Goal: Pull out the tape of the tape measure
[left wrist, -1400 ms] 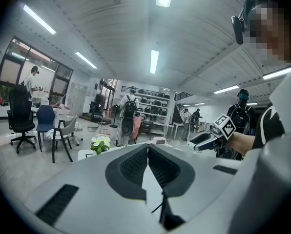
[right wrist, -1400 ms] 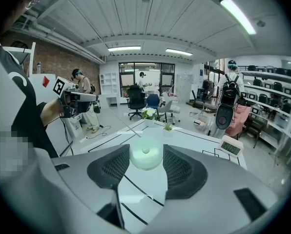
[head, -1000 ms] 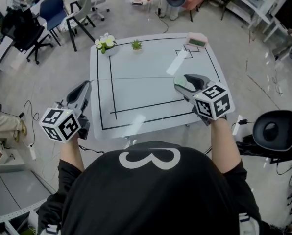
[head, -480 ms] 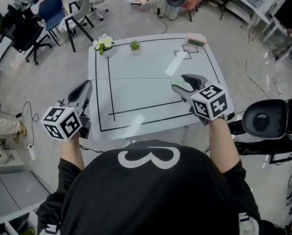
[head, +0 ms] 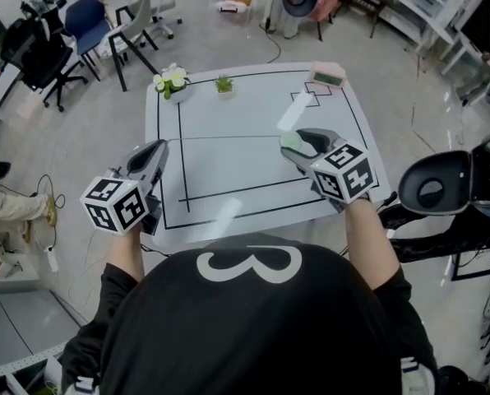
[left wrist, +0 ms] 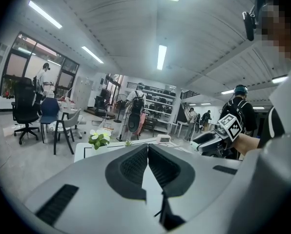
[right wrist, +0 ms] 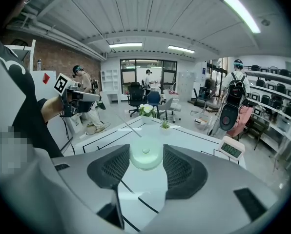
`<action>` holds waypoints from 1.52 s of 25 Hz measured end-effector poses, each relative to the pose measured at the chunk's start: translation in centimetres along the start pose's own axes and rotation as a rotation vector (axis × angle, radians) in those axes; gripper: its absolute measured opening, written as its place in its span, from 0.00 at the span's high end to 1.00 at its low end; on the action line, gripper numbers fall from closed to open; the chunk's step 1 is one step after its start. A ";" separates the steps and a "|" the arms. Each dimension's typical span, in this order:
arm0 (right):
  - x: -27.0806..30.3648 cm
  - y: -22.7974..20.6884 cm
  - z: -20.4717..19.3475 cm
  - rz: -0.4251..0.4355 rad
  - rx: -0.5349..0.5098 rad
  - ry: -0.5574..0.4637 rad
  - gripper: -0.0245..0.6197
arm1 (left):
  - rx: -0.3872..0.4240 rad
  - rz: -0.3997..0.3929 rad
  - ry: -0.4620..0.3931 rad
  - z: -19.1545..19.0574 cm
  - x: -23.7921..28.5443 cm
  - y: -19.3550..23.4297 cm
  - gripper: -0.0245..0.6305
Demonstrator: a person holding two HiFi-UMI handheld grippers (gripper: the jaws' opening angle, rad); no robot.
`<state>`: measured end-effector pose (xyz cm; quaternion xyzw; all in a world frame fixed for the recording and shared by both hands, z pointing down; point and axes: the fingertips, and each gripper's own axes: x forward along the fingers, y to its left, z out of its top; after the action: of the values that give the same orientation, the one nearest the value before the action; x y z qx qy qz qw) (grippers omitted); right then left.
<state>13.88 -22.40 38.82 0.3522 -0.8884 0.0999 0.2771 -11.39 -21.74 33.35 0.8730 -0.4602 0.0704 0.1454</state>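
A round pale green tape measure [head: 290,141] sits between the pads of my right gripper [head: 293,138], which is shut on it above the right half of the white table [head: 228,179]. In the right gripper view the case [right wrist: 145,155] fills the gap between the jaws. A thin tape [head: 224,137] runs level from it to the left. Its end is pinched in my left gripper [head: 159,148], shut at the table's left edge. The left gripper view shows those jaws [left wrist: 148,147] pressed together; the tape's edge is too thin to see there.
A white flower pot [head: 171,78], a small green plant [head: 223,83] and a pink timer [head: 327,75] stand along the table's far edge. A black stool [head: 432,189] is close on the right, office chairs [head: 89,19] at the far left. Several people stand around the room.
Both grippers have drawn a little closer over the table: the left came in over the left edge, the right shifted left. The tape span between them looks shorter. Grips unchanged.
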 end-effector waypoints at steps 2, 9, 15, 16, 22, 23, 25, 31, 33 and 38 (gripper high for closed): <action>0.3 -0.5 -0.2 -0.003 -0.008 0.013 0.61 | -0.006 0.002 0.008 -0.2 0.7 -0.1 0.96; 1.6 -1.8 -1.5 0.019 -0.008 0.036 0.61 | -0.034 0.032 0.024 -1.6 2.4 0.3 0.96; 3.4 -2.9 -3.6 0.026 -0.026 0.083 0.61 | -0.057 0.086 0.066 -4.7 4.4 1.3 0.95; 3.9 -3.1 -4.1 0.024 -0.027 0.095 0.61 | -0.058 0.093 0.079 -5.5 4.9 1.5 0.95; 7.4 -4.2 -8.5 0.021 -0.032 0.169 0.61 | -0.099 0.113 0.204 -11.9 7.6 2.6 0.95; 8.0 -4.3 -9.4 0.024 -0.026 0.184 0.61 | -0.111 0.115 0.223 -12.9 7.9 2.7 0.95; 9.0 -4.3 -11.1 0.032 -0.014 0.214 0.61 | -0.113 0.126 0.263 -14.7 8.5 2.9 0.95; 11.2 -4.8 -14.6 0.022 0.005 0.276 0.61 | -0.005 0.130 0.370 -18.5 10.2 3.0 0.95; 11.6 -5.0 -15.3 0.022 0.018 0.292 0.61 | 0.034 0.129 0.402 -19.3 10.7 2.9 0.95; 11.8 -5.0 -16.1 0.028 0.055 0.292 0.61 | 0.061 0.142 0.452 -20.8 11.0 3.0 0.95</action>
<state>16.98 -26.78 58.69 0.3288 -0.8405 0.1781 0.3922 -7.36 -25.34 56.51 0.8044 -0.4739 0.2880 0.2132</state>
